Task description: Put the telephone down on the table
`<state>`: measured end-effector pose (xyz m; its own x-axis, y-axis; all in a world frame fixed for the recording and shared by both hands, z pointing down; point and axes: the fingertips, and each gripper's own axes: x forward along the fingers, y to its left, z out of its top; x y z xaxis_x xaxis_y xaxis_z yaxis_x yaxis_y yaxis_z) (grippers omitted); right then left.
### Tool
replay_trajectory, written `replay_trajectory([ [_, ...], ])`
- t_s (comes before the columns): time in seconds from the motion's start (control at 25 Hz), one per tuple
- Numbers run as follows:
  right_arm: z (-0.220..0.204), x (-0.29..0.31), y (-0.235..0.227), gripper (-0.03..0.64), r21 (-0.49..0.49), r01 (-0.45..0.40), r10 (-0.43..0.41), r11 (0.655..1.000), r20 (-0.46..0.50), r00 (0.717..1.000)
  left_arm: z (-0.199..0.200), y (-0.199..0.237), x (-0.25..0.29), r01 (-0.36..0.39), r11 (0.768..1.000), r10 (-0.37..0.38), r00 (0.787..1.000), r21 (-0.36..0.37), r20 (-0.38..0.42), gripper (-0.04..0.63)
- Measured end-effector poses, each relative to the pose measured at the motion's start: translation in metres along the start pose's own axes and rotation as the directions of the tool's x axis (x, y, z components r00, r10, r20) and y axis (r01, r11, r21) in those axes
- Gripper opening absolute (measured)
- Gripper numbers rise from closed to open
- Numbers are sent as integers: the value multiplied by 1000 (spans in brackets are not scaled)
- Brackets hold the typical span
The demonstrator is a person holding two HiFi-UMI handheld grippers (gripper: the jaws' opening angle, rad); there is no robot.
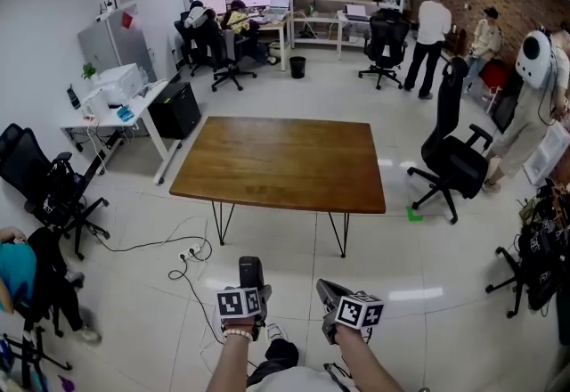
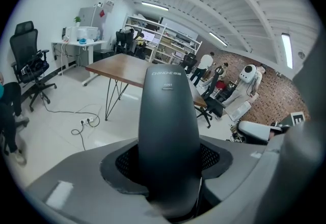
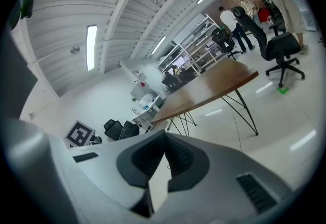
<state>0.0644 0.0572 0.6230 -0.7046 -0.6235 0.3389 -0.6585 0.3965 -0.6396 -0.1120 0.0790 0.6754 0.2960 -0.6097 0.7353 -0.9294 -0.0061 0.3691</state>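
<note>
A bare brown wooden table (image 1: pixel 281 160) stands in the middle of the room, some way in front of me. My left gripper (image 1: pixel 250 285) is low in the head view, over the tiled floor and short of the table. It is shut on a black telephone handset (image 1: pixel 250 270). In the left gripper view the handset (image 2: pixel 168 116) stands up between the jaws of the left gripper (image 2: pixel 168 152), with the table (image 2: pixel 119 67) beyond it. My right gripper (image 1: pixel 328 290) is beside the left one. In its own view the right gripper (image 3: pixel 164 139) has its tips together and holds nothing.
A black office chair (image 1: pixel 454 154) stands right of the table, with a green floor mark (image 1: pixel 415 214) near it. A power strip with cables (image 1: pixel 189 252) lies by the table's near left legs. Another black chair (image 1: pixel 40 181) and a white desk (image 1: pixel 116 110) stand at the left. People stand and sit at the back.
</note>
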Motion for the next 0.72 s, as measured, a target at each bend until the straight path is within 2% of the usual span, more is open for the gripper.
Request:
replay_trajectory([
  [0.44,50,85,9,3,-14,9,-9,1000,-6,1000,84,44,29,3,1000,-3,1000,2,-3,275],
  [0.72,74,120,7,3,-22,39,-39,999,13,999,124,59,51,48,999,-47,999,7,-6,275],
])
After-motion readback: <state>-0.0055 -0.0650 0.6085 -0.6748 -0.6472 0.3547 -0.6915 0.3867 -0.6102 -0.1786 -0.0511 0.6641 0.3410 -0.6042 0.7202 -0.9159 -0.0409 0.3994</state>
